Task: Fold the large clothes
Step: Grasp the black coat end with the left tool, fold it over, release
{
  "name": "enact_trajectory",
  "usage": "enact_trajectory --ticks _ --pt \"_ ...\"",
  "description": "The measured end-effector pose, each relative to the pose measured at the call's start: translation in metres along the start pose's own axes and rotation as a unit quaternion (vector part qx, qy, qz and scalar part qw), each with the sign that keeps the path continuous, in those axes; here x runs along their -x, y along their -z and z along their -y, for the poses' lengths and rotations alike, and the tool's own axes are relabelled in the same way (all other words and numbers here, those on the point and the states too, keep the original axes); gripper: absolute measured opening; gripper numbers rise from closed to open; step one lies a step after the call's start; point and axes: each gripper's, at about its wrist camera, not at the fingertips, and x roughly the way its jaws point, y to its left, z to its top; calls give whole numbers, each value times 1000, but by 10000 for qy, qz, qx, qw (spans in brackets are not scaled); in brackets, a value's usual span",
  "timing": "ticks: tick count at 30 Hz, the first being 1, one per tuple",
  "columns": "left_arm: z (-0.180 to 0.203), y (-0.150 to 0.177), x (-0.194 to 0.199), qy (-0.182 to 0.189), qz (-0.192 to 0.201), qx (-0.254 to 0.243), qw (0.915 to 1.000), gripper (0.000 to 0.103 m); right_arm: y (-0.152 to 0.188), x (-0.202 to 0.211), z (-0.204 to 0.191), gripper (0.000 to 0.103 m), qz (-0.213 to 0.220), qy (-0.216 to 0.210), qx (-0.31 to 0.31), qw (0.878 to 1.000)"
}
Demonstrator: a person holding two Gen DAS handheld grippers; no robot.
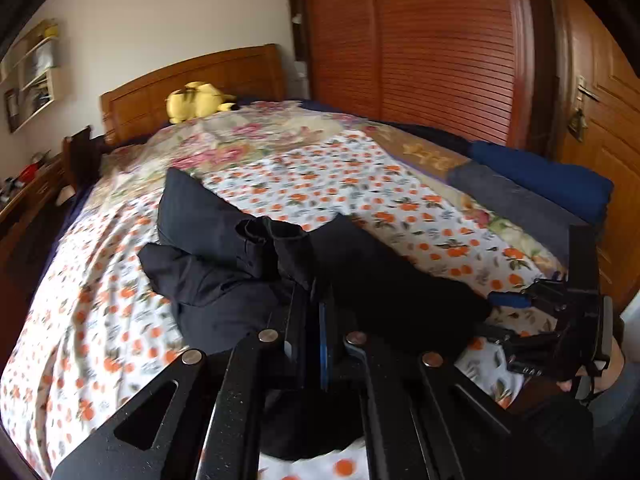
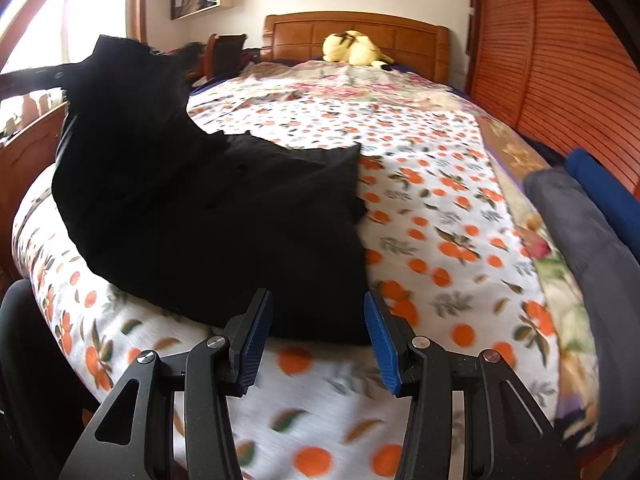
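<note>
A black garment (image 1: 224, 240) lies bunched on the bed's orange-print sheet (image 1: 320, 184). My left gripper (image 1: 316, 312) is shut on a fold of it, and the cloth drapes over the fingertips and hides them. In the right wrist view the same garment (image 2: 220, 220) rises to a peak at the upper left, where it is held up. My right gripper (image 2: 319, 344) stands open just above the sheet at the garment's near edge, its blue pads (image 2: 256, 344) apart and not pressing on the cloth. The left wrist view shows the right gripper (image 1: 500, 316) at the far right.
A yellow plush toy (image 2: 356, 54) lies by the wooden headboard (image 2: 360, 28). Folded grey (image 2: 580, 232) and blue (image 2: 608, 188) blankets lie along the bed's right edge, beside louvred wardrobe doors (image 1: 440, 48). A wooden desk (image 1: 28, 196) stands on the bed's left side.
</note>
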Motion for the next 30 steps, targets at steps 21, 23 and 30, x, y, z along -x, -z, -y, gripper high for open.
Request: enact_trajectory --ticks 21,23,30 --pt "58 -7 -22 731 -18 -40 9973 35 -1 8 16 49 16 128 -162 9998" --pt "49 -7 -9 641 102 24 9979 40 -3 7 14 49 42 126 -156 9998" --pt "15 7 15 446 224 164 9986 59 -16 7 6 49 195 92 -159 9996"
